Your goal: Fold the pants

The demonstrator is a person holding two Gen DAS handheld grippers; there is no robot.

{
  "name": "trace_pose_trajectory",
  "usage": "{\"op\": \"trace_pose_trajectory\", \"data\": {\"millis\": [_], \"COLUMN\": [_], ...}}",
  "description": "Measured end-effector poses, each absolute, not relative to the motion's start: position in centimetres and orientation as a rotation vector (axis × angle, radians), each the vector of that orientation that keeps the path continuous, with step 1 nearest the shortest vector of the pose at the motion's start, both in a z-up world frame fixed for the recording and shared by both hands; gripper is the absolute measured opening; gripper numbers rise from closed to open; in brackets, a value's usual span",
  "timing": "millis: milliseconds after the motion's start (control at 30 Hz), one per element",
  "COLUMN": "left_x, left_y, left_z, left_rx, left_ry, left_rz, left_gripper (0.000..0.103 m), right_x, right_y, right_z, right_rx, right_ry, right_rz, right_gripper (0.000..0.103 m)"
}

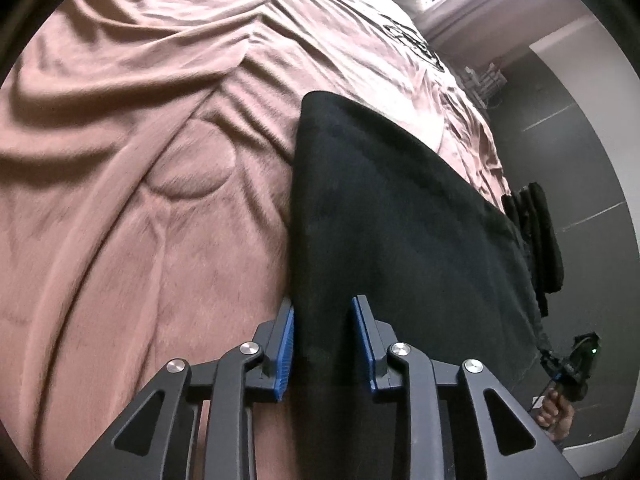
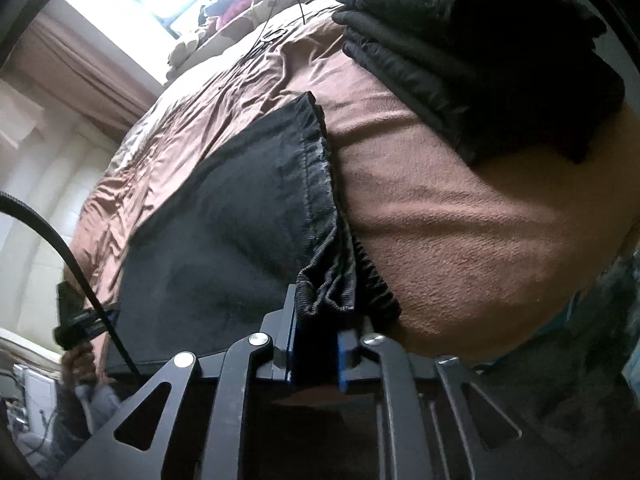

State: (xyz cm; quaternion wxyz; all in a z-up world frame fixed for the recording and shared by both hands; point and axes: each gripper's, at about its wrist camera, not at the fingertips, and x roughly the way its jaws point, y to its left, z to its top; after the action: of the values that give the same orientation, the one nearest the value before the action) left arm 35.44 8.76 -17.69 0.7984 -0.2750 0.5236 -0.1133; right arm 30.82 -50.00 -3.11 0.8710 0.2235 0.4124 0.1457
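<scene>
Black pants (image 1: 384, 208) lie flat on a brown bed cover (image 1: 140, 160). In the left wrist view my left gripper (image 1: 323, 320) has its blue pads on either side of the near edge of the pants; the cloth fills the gap between them. In the right wrist view the pants (image 2: 224, 216) show their hems and a gathered waistband (image 2: 336, 280). My right gripper (image 2: 318, 320) is shut on that bunched end. The right gripper also shows in the left wrist view (image 1: 576, 364), and the left gripper in the right wrist view (image 2: 80, 320).
A stack of folded dark clothes (image 2: 480, 48) sits on the bed to the right of the pants; it also shows at the bed edge in the left wrist view (image 1: 536, 240). A window with clutter (image 2: 224, 4) is beyond the bed. Grey floor (image 1: 560, 140) borders the bed.
</scene>
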Motion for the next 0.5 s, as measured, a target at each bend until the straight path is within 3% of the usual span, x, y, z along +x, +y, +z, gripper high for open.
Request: {"op": "trace_pose_trajectory", "data": {"millis": [67,133,200,500], "left_x": [36.0,36.6,37.3,38.0], "left_y": [9.2,9.5,9.8,9.9], "left_z": [-17.3,-17.1,-17.3,-18.4], "left_rx": [-0.589,-0.587,-0.6,-0.665], "left_ry": [1.105,1.091,1.096,1.157], "left_rz": [-0.258,-0.261,-0.26,-0.282], "left_gripper": [0.03,0.03,0.03,0.03], "right_x": [30.3,29.9,29.6,34.4], "right_y": [-50.5,-51.2,-51.9,-50.9], "right_z": [-2.2,-1.3,-0.5,-0.8], "right_rx": [0.451,0.434,0.439,0.389], "right_ry": [0.836,0.799,0.768,0.83], "right_rz": [0.288,0.276,0.278,0.322], "right_gripper": [0.028,0.05,0.059,0.059]}}
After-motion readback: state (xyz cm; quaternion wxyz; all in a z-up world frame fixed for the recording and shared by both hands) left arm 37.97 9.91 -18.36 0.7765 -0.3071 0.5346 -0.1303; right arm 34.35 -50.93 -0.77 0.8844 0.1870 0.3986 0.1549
